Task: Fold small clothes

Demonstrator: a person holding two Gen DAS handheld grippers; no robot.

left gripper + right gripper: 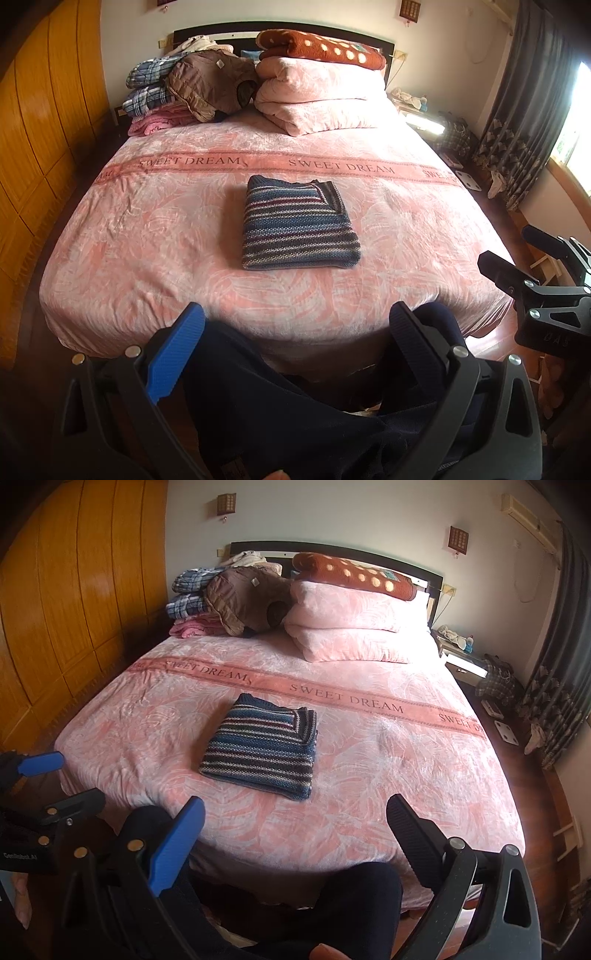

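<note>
Nearest, the left gripper [297,328] and the right gripper [295,821] both hang with jaws spread wide and nothing between them, held back off the foot of the bed above the person's dark-trousered legs [280,398]. Beyond, the folded blue-and-grey striped knit sweater [297,223] lies flat mid-bed on the pink leaf-patterned bedspread [147,240]. Farthest, stacked folded clothes and quilts [258,74] rest against the headboard.

One folded blue, grey and maroon striped knit sweater [297,223] lies on one bed with a pink leaf-patterned cover [147,236]. Two two-finger grippers, left [295,339] and right [295,830]. Two small brown wall lamps [458,539]. One folded pink quilt [317,98].
</note>
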